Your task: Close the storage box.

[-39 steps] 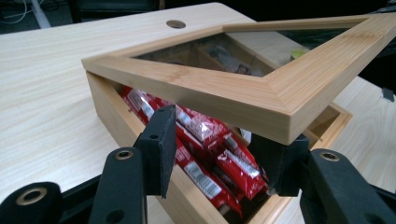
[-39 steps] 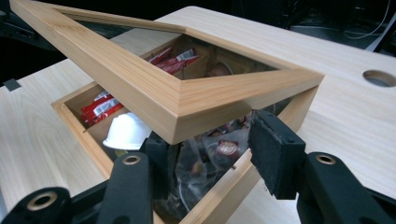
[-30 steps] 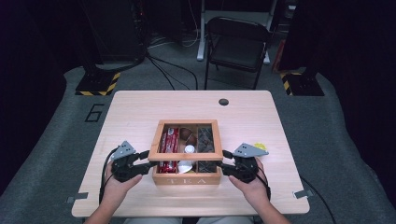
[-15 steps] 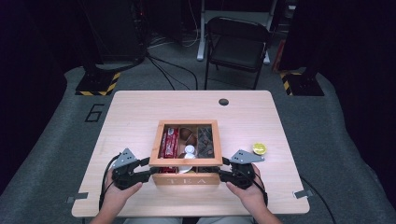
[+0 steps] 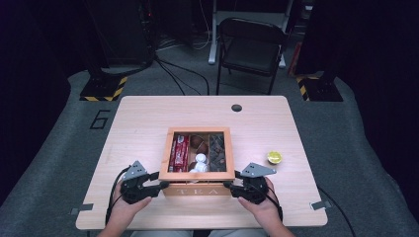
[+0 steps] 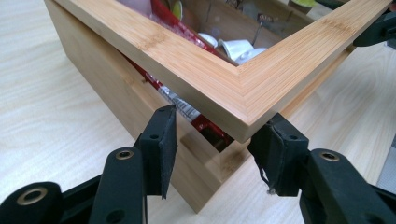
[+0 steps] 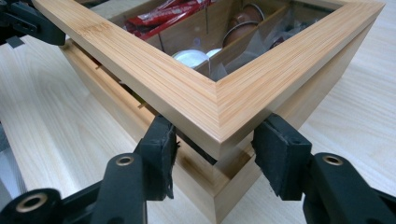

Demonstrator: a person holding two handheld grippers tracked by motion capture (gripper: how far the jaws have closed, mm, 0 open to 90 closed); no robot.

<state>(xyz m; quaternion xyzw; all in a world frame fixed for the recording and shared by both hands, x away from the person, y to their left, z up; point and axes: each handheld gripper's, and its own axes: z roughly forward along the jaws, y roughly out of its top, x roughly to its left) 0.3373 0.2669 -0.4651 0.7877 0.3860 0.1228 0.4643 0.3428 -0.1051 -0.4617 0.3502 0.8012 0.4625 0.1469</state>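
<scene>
Bamboo tea box (image 5: 197, 189) sits at the near middle of the table (image 5: 148, 118), between the two grippers; its glass-paned lid (image 5: 199, 175) is lifted off the base at the front. The left gripper (image 5: 159, 186) straddles the lid's near-left corner, jaws partly spread, one pad against the corner and the other just off it. The right gripper (image 5: 231, 185) straddles the near-right corner, its jaws having just been opening, the corner between them. Since a second ago both hands have drawn nearer the table edge and the lid's front has risen.
</scene>
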